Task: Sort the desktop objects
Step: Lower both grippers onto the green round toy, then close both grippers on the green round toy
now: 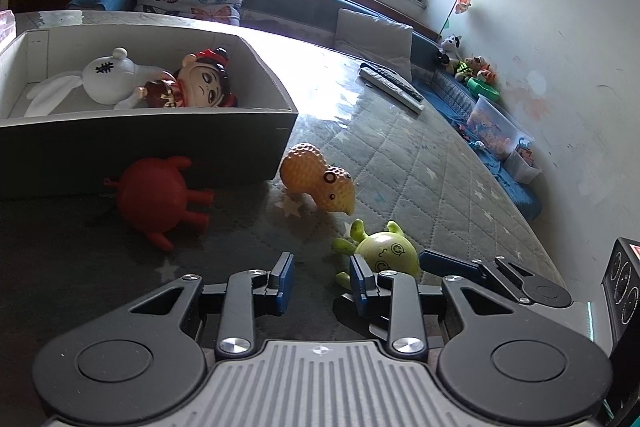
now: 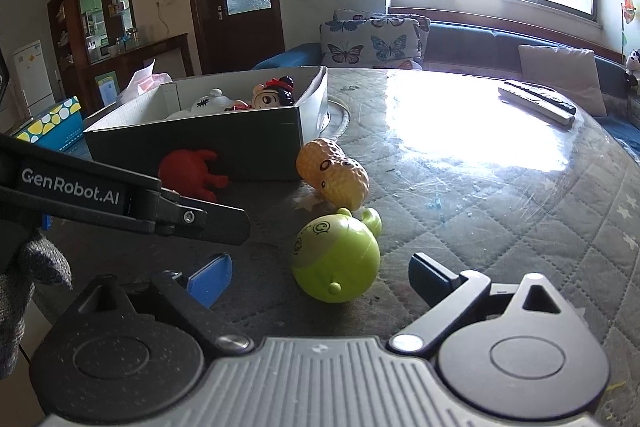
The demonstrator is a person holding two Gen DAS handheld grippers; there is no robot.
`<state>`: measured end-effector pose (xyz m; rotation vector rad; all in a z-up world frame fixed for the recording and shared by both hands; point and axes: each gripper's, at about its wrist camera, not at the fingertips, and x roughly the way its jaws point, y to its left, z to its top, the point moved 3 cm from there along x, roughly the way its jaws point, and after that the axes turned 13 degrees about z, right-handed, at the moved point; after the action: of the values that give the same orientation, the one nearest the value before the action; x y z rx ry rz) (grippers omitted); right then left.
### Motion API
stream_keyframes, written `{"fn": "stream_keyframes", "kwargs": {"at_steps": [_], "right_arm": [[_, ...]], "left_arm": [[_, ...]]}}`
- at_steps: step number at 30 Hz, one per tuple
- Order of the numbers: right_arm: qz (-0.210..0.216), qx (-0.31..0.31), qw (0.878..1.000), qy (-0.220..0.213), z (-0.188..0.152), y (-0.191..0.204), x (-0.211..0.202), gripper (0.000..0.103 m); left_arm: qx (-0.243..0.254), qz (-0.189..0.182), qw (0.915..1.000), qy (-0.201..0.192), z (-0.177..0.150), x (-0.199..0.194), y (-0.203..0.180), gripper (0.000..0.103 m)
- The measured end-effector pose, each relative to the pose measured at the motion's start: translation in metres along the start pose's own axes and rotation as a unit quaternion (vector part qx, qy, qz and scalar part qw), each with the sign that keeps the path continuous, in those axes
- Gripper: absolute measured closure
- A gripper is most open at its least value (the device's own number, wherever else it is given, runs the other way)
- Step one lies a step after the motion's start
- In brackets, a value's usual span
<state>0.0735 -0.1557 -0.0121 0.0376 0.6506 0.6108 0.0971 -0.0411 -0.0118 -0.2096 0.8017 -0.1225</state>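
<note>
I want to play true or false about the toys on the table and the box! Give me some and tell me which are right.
1. The red toy lies on the table outside the box. True.
2. The green toy is already in the box. False: it lies on the table, between the open jaws of the right gripper.
3. The box holds a white figure and a doll with a red hat. True.
4. The left gripper grips the orange toy. False: its jaws are open and empty.
</note>
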Motion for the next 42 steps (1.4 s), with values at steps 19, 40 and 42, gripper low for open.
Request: {"fn": "stream_keyframes", "kwargs": {"at_steps": [19, 40, 42], "right_arm": [[0.008, 0.011, 1.000, -0.009, 0.003, -0.009, 0.001, 0.021], [0.031, 0.007, 0.999, -0.007, 0.002, -0.007, -0.001, 0.042], [0.028, 0.003, 1.000, -0.006, 0.001, -0.006, -0.001, 0.042]], "left_arm": [[0.016, -0.039, 0.9990, 0.018, 0.005, 0.008, -0.018, 0.070], [0.058, -0.056, 0.9962, 0.033, 0.013, 0.016, -0.039, 0.066], [0.061, -0.051, 0.9963, 0.032, 0.014, 0.018, -0.039, 0.066]]}}
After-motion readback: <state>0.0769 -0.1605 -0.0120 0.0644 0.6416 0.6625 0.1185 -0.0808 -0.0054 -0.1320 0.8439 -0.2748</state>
